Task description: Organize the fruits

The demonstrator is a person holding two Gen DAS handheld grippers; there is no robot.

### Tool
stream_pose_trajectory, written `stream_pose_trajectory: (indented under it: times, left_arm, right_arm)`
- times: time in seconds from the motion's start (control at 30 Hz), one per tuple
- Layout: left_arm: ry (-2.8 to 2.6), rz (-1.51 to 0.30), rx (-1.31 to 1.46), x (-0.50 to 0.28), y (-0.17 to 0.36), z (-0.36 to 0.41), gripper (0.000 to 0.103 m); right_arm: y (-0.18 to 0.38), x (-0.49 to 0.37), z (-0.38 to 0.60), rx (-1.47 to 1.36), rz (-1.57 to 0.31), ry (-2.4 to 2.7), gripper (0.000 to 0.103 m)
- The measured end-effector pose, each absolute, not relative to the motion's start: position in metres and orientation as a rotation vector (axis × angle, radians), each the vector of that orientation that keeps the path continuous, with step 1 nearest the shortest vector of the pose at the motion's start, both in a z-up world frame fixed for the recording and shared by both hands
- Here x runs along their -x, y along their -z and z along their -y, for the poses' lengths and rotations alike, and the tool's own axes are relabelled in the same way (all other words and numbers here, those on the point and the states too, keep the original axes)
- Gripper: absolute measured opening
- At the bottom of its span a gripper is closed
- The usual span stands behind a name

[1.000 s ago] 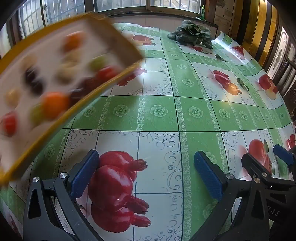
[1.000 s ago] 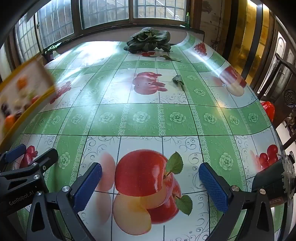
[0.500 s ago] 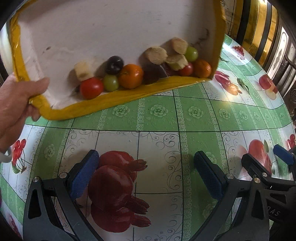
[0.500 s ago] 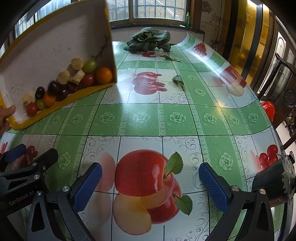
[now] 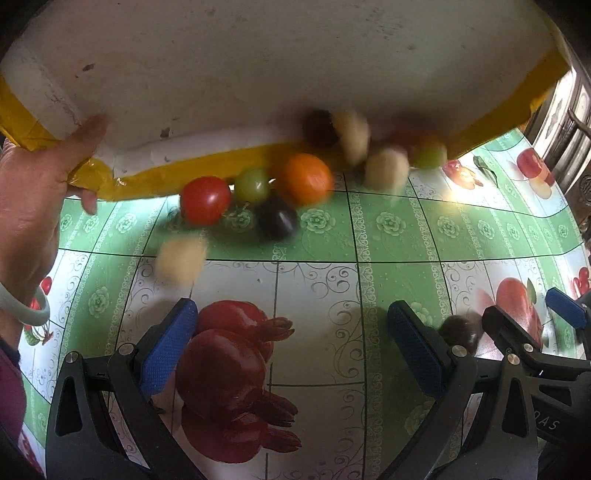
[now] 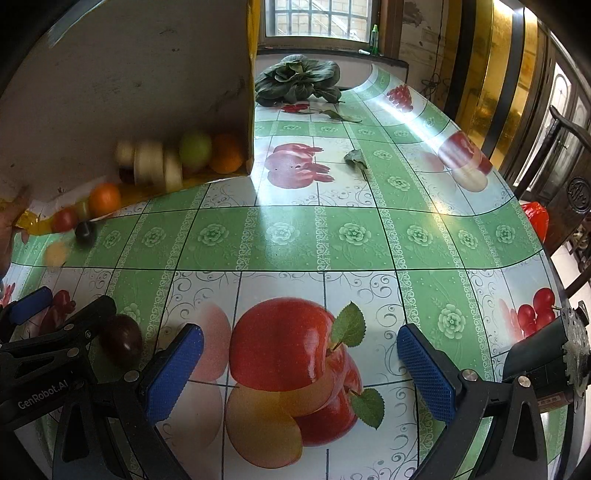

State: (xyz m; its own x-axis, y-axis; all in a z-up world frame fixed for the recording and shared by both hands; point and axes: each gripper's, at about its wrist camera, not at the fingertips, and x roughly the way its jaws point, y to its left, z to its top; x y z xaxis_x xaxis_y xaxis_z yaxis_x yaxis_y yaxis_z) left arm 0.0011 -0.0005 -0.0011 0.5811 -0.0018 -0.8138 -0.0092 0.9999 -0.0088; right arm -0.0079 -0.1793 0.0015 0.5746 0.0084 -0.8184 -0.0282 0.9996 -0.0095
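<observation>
1. A home dining room: a long table (image 6: 332, 229) under a glossy green oilcloth printed with fruit.
2. At 12 o'clock, barred windows (image 6: 317, 16) and leafy greens (image 6: 299, 83).
3. At 3 o'clock, carved dark wooden chairs (image 6: 569, 155) and gold-panelled doors (image 6: 480, 66).

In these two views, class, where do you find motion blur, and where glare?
Left wrist view: the pale fruit pieces tumbling from the tray are smeared, while the red tomato stays fairly crisp. Right wrist view: window glare streaks the tablecloth; the gripper fingers look sharp.
</observation>
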Motion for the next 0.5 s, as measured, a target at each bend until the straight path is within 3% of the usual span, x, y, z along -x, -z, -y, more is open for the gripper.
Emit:
stream_pose_trajectory:
  times: [0.5]
  left_arm:
    - [-0.005,-0.950,0.014,0.0000,-0.0002,-0.0027,0.103]
  right_arm:
    - [-0.0002,0.0076,0.1801,0.019,-0.959,-0.016,0.103]
